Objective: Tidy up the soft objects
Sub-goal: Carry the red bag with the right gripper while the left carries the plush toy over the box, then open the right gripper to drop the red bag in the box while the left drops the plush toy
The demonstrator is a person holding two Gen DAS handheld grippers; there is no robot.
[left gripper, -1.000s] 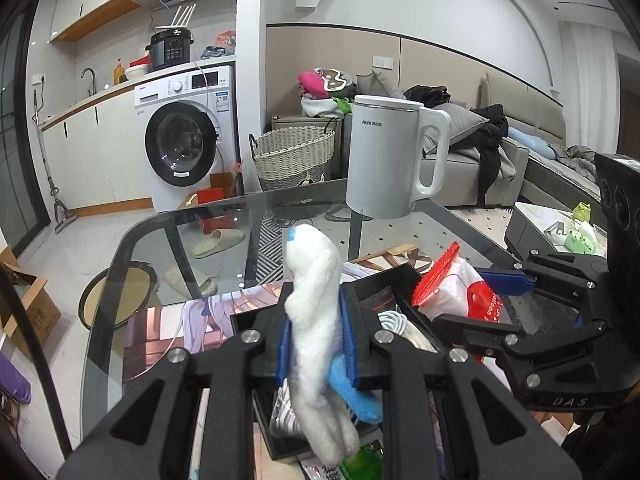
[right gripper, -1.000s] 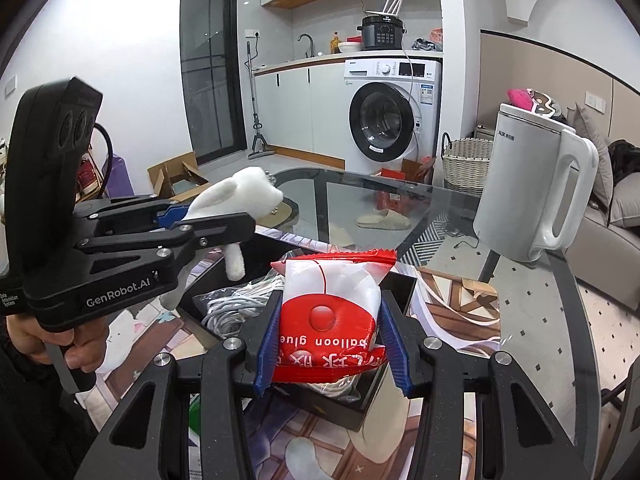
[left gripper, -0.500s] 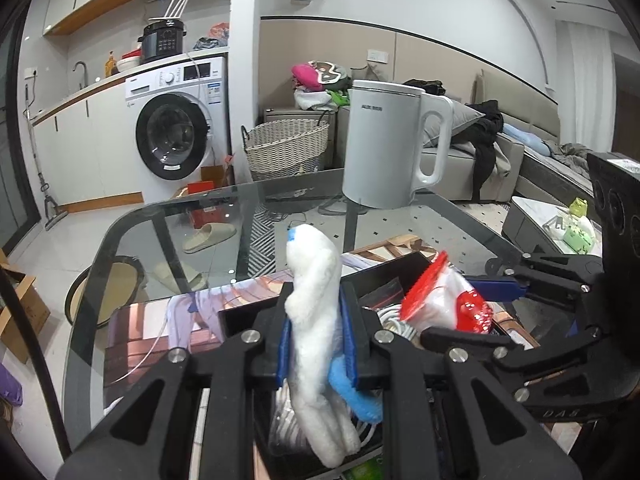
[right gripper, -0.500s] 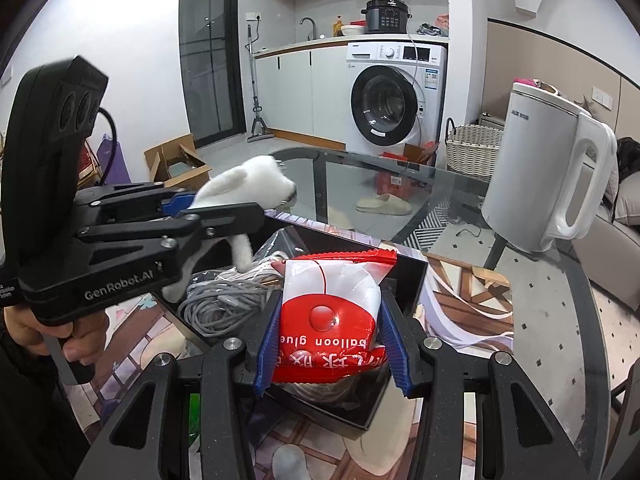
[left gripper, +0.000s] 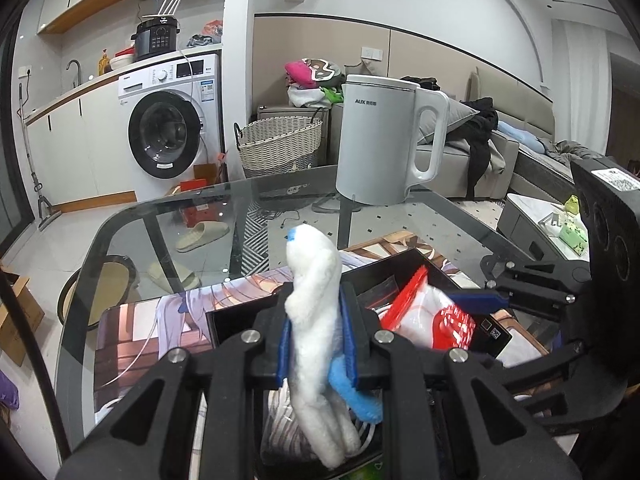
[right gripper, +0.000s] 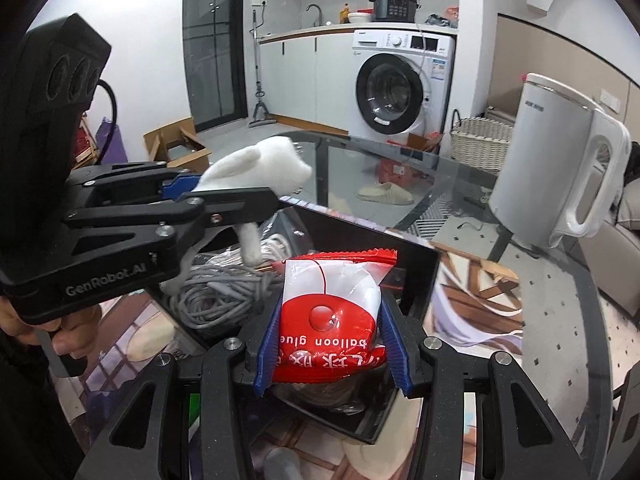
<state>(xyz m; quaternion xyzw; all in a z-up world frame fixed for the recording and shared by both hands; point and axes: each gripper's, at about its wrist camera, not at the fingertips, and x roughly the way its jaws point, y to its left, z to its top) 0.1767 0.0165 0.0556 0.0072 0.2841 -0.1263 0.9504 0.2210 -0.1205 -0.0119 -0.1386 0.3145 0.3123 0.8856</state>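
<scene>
Both grippers loaded, packet lowering over the box

The right gripper has sunk, clamped on the red packet above the black box; at ten o'clock the left gripper pinches the white plush toy.

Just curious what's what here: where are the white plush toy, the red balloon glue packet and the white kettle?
white plush toy [left gripper: 314,320]: left wrist view, its body.
red balloon glue packet [right gripper: 328,320]: right wrist view, red front.
white kettle [left gripper: 376,140]: left wrist view, its side.
</scene>
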